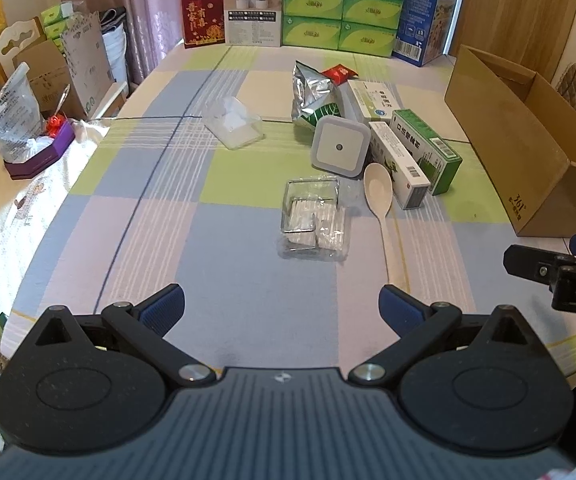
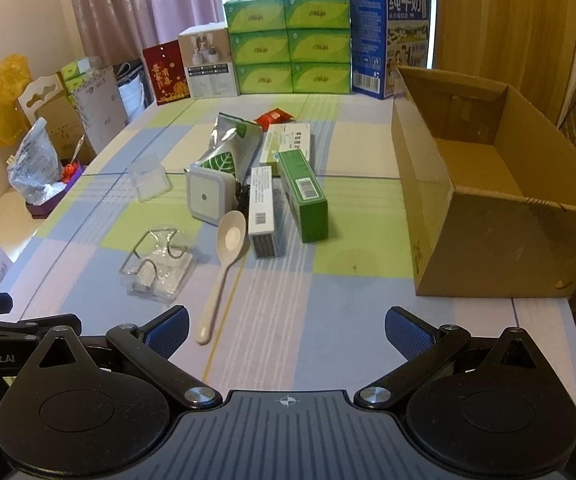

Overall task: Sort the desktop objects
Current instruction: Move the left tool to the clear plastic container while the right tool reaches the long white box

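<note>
Landmark: the cream spoon (image 2: 226,264) lies on the checked cloth of the bench (image 2: 328,320), bowl away from the cameras, handle toward them.
Left gripper (image 1: 282,310): level over the bench, jaws spread wide, nothing between the blue pads (image 1: 164,308); the spoon's handle end lies just ahead of its right-hand pad. In the right wrist view its body shows at the left edge with "enRobot.AI" readable.
Clear holder (image 2: 150,180): well left of the spoon and farther back, alone.
Wire rack in clear wrapping (image 2: 156,268): just left of the spoon, apart from it.
White square night light (image 2: 208,196): behind the spoon's bowl, leaning against a silver pouch (image 2: 228,148) with a green leaf print.
White carton (image 2: 263,216): just right of the spoon's bowl, barcode on top; its print is too small to read.
Green carton (image 2: 304,196): right of the white carton, barcode label on top.
Red sachet (image 2: 274,117): far behind the spoon, beside another pale carton (image 2: 288,144).
Back row: a blue case (image 2: 388,36) reading "纯牛奶", beside stacked green tissue packs (image 2: 288,40).
Cardboard box (image 2: 488,200): well right of the spoon, open; "361°" on its end in the left wrist view.
Right gripper (image 2: 287,332): level, jaws wide apart, holding nothing, spoon handle just beside its left pad.
</note>
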`<state>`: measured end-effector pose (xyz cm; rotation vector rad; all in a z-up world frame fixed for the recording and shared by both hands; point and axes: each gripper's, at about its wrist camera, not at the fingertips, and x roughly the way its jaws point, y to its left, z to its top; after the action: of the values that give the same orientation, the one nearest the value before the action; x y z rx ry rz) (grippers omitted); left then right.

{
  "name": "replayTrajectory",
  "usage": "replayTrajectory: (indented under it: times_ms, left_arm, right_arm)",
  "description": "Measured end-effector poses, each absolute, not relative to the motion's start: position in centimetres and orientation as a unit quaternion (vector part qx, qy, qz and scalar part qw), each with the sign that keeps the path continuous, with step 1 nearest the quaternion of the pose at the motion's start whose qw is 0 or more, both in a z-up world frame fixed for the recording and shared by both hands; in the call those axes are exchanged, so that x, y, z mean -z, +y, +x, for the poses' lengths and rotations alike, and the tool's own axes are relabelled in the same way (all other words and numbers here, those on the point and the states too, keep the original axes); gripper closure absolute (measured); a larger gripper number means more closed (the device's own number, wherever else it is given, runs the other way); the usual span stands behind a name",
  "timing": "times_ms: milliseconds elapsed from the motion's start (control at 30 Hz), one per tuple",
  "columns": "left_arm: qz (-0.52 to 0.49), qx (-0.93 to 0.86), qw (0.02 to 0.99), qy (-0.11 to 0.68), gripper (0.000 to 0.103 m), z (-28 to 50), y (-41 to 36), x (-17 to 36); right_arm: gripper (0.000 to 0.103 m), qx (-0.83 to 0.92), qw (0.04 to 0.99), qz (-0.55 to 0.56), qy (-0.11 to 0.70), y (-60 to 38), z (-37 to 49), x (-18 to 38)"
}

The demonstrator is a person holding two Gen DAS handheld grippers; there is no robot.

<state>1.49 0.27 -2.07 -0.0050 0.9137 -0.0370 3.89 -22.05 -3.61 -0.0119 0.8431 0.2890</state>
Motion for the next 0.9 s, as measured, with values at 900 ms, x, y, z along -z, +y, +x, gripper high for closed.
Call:
replayTrajectory:
  times_ms: [900]
  left_arm:
    - [0.054,0.106,0.892,0.436,0.020,11.4,0.1,7.5]
  right_arm:
    - [0.010,-0.180,0.899,-0.036,0.397,-20.0,10.4,8.2]
